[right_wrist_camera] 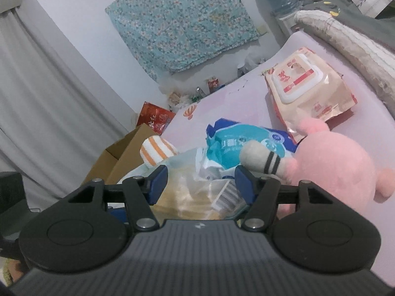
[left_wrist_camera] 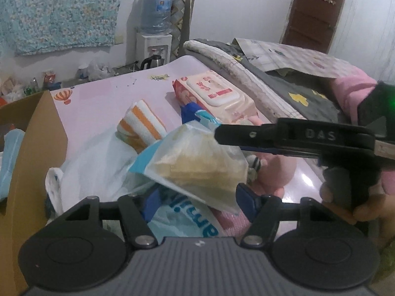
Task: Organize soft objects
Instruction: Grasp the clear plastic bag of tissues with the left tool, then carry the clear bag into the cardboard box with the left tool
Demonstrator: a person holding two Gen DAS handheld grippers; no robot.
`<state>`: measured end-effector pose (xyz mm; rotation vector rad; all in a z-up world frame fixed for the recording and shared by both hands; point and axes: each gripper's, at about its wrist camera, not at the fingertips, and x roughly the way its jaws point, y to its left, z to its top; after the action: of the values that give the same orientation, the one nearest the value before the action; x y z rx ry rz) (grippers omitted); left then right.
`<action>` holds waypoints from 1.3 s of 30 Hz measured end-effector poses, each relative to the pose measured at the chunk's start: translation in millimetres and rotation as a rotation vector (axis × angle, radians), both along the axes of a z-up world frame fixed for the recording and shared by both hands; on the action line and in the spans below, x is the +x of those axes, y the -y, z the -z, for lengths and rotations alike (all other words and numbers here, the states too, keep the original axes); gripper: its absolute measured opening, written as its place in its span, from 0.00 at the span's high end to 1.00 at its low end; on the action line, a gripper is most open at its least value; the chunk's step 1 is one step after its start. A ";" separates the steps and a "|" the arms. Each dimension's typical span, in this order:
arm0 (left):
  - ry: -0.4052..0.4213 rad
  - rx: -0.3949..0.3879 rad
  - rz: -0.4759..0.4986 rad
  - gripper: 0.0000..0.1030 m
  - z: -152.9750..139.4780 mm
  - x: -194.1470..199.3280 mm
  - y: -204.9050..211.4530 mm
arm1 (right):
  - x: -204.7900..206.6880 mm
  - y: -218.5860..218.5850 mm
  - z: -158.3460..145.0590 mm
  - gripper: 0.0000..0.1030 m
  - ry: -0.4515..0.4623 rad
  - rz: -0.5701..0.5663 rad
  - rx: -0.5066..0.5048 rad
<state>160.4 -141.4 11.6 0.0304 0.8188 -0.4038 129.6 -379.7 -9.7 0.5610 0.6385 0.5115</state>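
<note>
Both hand-held grippers clamp clear pouch of yellowish pads (left_wrist_camera: 197, 157), frame centre: left hand-held gripper (left_wrist_camera: 197, 197), right hand-held gripper (right_wrist_camera: 200, 185). Step: lifting pouch. Next: carry to cardboard box (left_wrist_camera: 37, 148), left edge.

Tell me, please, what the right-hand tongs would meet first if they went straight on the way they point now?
Most likely the clear plastic bag of pale yellow sheets already lying between the right tongs; beyond it sits the teal and blue tissue pack, though depth is uncertain.
</note>
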 end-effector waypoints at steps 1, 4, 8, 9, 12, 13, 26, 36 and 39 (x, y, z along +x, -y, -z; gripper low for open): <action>0.003 -0.008 -0.001 0.35 0.2 1.3 0.6 | -0.7 1.4 -0.7 0.41 0.010 0.001 0.005; 0.004 -0.029 -0.009 0.42 1.6 4.1 0.0 | 4.0 1.0 0.4 0.42 0.004 -0.010 0.006; 0.020 -0.040 -0.035 0.58 1.4 6.3 1.0 | 1.8 -2.8 4.3 0.46 -0.018 -0.009 -0.011; 0.026 -0.045 -0.041 0.63 0.2 6.0 0.2 | -1.0 -1.4 4.1 0.49 -0.017 0.001 -0.012; 0.049 -0.057 -0.033 0.70 -6.0 3.5 -1.8 | -10.9 7.5 6.6 0.58 -0.031 0.020 0.029; 0.057 -0.063 -0.025 0.72 -8.6 1.5 -2.5 | -13.9 11.6 7.6 0.61 -0.038 0.025 0.050; 0.198 -0.175 0.027 0.80 -68.3 -56.0 -39.1 | -68.7 3.7 -44.0 0.67 0.026 0.000 0.131; 0.240 -0.161 -0.118 0.86 -118.1 -71.6 -129.7 | -49.0 -118.3 -114.8 0.75 0.158 -0.267 0.123; 0.212 -0.189 -0.194 0.87 -121.7 -60.4 -164.8 | -32.6 -144.2 -119.3 0.75 0.131 -0.295 0.179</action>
<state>100.0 23.3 133.3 -0.1778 0.5659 -0.2872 96.9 -235.6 109.6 0.5991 0.5563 0.8815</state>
